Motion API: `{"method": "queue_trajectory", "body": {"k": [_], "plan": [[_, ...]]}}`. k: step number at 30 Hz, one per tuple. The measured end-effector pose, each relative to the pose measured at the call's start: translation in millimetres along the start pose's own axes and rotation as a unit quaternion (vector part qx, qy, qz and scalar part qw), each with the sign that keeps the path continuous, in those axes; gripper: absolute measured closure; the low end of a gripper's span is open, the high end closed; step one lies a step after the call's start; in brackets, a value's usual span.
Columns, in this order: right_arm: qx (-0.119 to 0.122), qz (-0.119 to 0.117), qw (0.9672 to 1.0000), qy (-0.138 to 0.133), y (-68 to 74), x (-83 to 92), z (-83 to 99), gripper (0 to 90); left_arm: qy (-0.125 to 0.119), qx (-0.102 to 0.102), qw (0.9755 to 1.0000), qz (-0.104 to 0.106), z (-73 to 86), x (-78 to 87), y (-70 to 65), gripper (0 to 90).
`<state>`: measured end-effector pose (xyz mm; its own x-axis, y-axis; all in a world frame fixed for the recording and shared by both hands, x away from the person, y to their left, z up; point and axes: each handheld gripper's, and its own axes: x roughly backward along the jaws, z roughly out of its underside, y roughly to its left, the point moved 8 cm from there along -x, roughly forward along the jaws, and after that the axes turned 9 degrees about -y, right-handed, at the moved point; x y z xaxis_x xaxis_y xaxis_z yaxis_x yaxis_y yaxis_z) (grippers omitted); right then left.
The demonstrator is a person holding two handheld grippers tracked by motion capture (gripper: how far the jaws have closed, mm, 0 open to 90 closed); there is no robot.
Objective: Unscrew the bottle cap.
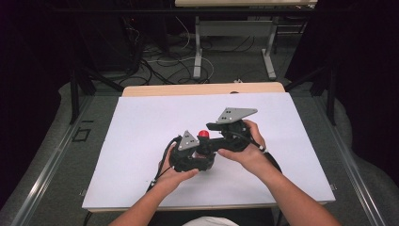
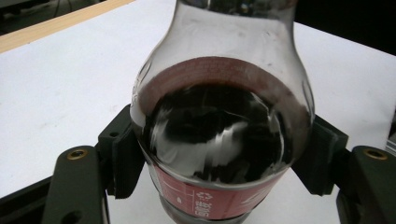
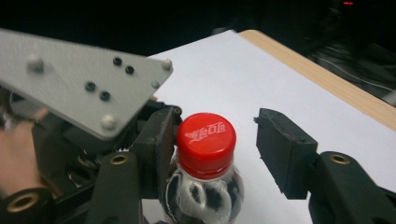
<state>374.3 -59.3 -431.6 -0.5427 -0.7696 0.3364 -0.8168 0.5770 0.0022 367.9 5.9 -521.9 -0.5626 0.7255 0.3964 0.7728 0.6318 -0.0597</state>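
A small clear bottle (image 2: 219, 140) of dark cola with a red label stands upright at the middle of the white tabletop. My left gripper (image 2: 223, 158) is shut on its round body, a pad pressing on each side. The bottle's red cap (image 3: 205, 137) sits between the jaws of my right gripper (image 3: 219, 135): the left jaw is against the cap and the right jaw stands well off it, so that gripper is open. From above, the cap (image 1: 203, 134) shows between the left gripper (image 1: 202, 151) and the right gripper (image 1: 209, 135).
The white sheet (image 1: 141, 141) covers the table, with a wooden strip (image 1: 202, 89) along its far edge. Beyond it are floor cables and the legs of another table (image 1: 197, 52). The left gripper's grey plate (image 3: 79, 79) sits close beside the right gripper's jaws.
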Motion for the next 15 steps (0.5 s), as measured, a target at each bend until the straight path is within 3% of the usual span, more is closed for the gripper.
{"method": "queue_trajectory", "body": {"k": [2, 6, 8, 9, 10, 12, 13, 14, 15], "plan": [[0.004, 0.015, 0.9999, -0.007, 4.5, -1.5, -1.1, 50.4, -0.003, -0.005, 1.0000, -0.005, -0.4, -1.0, -0.7, 29.7], [0.006, 0.028, 0.9994, 0.017, 4.7, -9.2, 5.4, 59.0, -0.002, -0.006, 1.0000, -0.003, -0.4, -1.8, -2.4, 29.7], [0.000, 0.016, 0.9997, 0.020, 4.6, -8.7, 5.8, 60.5, 0.003, -0.007, 1.0000, 0.002, 0.5, -0.5, -3.3, 29.7], [0.005, -0.013, 0.9998, 0.016, 3.7, -8.7, 5.7, 60.8, 0.003, -0.007, 1.0000, 0.004, 0.7, -0.1, -3.7, 29.7], [0.005, -0.013, 0.9998, 0.016, 3.7, -8.7, 5.7, 60.8, 0.004, -0.013, 0.9999, 0.007, 1.1, 0.8, -3.2, 29.7], [0.021, -0.072, 0.9970, 0.020, 1.1, -8.1, 5.6, 60.9, 0.003, -0.008, 0.9998, 0.015, 1.3, 2.0, -4.9, 29.7], [0.029, -0.111, 0.9932, 0.017, -0.1, -8.2, 5.2, 61.0, 0.003, -0.009, 0.9997, 0.021, 1.3, 2.8, -6.1, 29.7], [0.051, -0.147, 0.9877, 0.012, -1.7, -7.9, 5.1, 60.9, 0.000, -0.010, 0.9997, 0.021, 1.2, 2.9, -7.2, 29.7], [0.056, -0.178, 0.9823, 0.010, -3.4, -7.2, 5.5, 60.8, -0.001, -0.010, 0.9997, 0.022, 1.4, 3.0, -8.1, 29.7]]}}
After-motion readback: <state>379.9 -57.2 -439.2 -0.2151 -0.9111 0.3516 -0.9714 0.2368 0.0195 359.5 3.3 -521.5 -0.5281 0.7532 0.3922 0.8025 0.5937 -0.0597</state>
